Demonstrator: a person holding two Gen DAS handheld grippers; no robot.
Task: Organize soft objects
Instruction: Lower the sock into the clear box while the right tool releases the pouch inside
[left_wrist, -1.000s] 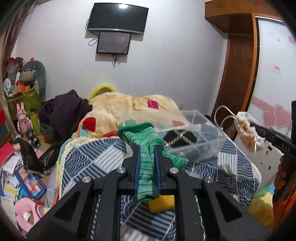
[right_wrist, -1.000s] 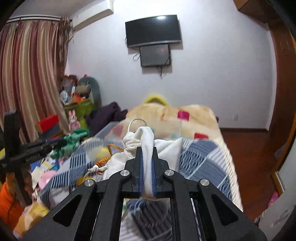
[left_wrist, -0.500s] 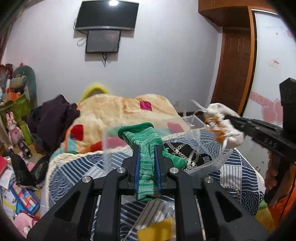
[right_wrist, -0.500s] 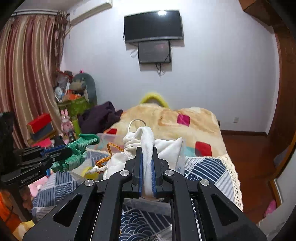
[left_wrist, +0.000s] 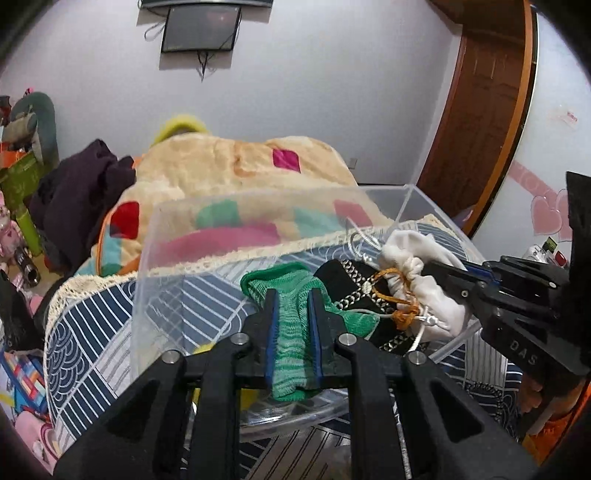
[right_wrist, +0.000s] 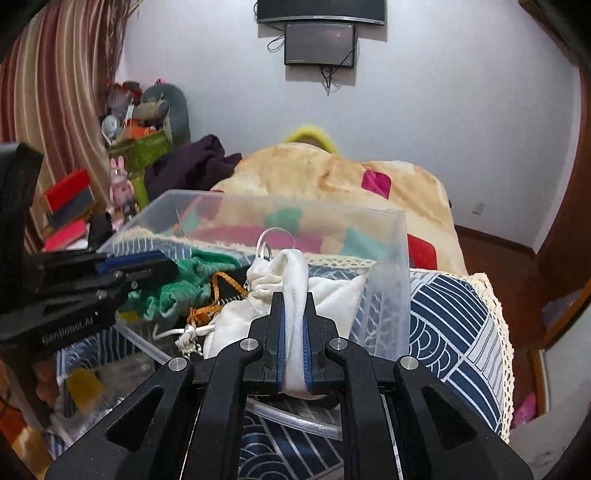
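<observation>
A clear plastic bin (left_wrist: 155, 236) (right_wrist: 388, 258) stands on the bed's blue patterned quilt. My left gripper (left_wrist: 292, 295) is shut on a green knitted sock (left_wrist: 295, 332) and holds it over the bin; the sock also shows in the right wrist view (right_wrist: 177, 291). My right gripper (right_wrist: 293, 299) is shut on a white drawstring pouch (right_wrist: 295, 295) with an orange cord, held inside the bin; the pouch also shows in the left wrist view (left_wrist: 424, 284). A black cloth with white pattern (left_wrist: 347, 277) lies in the bin under both.
A beige blanket with coloured patches (left_wrist: 229, 170) is heaped behind the bin. A dark purple garment (left_wrist: 77, 192) lies at the bed's left. Toys and boxes (right_wrist: 129, 147) crowd the left floor. A yellow item (right_wrist: 83, 384) lies near the bin. A wooden door (left_wrist: 476, 110) stands right.
Both grippers have moved forward and down to the bin, each still holding its item. The sock and the pouch now hang over or inside the bin, close together.
</observation>
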